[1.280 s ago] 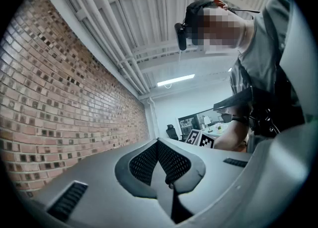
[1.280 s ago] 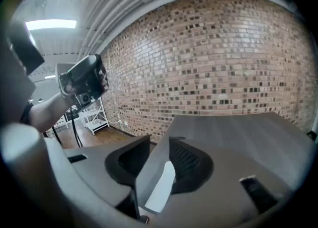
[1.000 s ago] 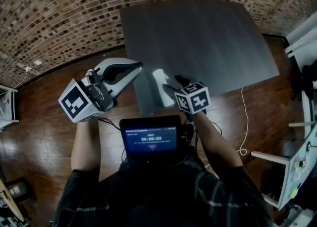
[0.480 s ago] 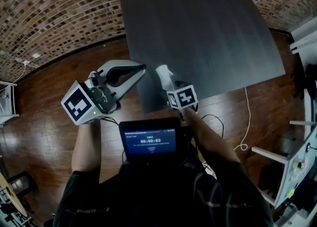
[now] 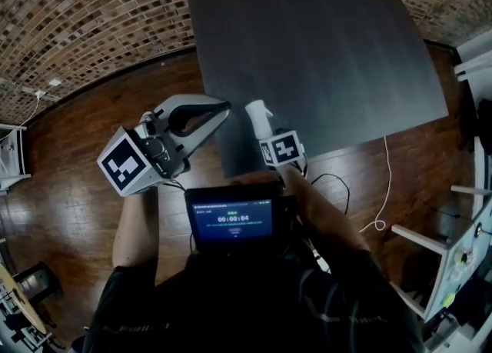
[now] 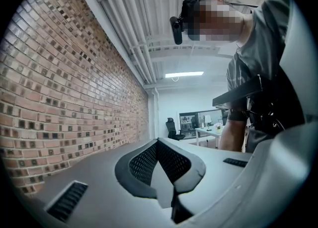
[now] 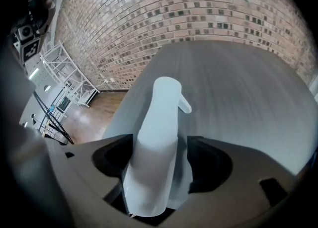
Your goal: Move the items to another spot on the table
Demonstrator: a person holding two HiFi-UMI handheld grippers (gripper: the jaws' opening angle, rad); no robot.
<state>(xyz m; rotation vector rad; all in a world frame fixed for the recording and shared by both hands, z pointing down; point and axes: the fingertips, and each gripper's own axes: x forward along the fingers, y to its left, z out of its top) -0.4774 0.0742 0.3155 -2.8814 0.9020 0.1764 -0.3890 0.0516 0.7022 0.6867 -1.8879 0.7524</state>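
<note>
Right gripper (image 5: 267, 134), seen from the head view, points steeply down over a white spray bottle (image 5: 257, 116), its marker cube just behind the bottle. The bottle stands upright on the dark table (image 5: 330, 51), near the table's near left corner. The left gripper (image 5: 222, 106) hangs just left of that corner over the wooden floor (image 5: 69, 159), well clear of the bottle, with its white jaw tips drawn together. A lit tablet screen (image 5: 233, 218) sits at the person's chest, and a brick wall (image 5: 84, 5) runs behind the table. In the left gripper view, the mesh-lined jaws meet at their tips with nothing between them; beyond them are the brick wall and the person's torso (image 6: 258, 68). In the right gripper view, the jaws have just been opening and now stand wide, with the bottle's body rising between them. A clear gap shows on the right-hand pad's side, while the left-hand pad is close to the bottle, so the bottle is not squeezed. Its nozzle points right over the table, and a metal rack (image 7: 64, 73) stands by the wall at left.
</note>
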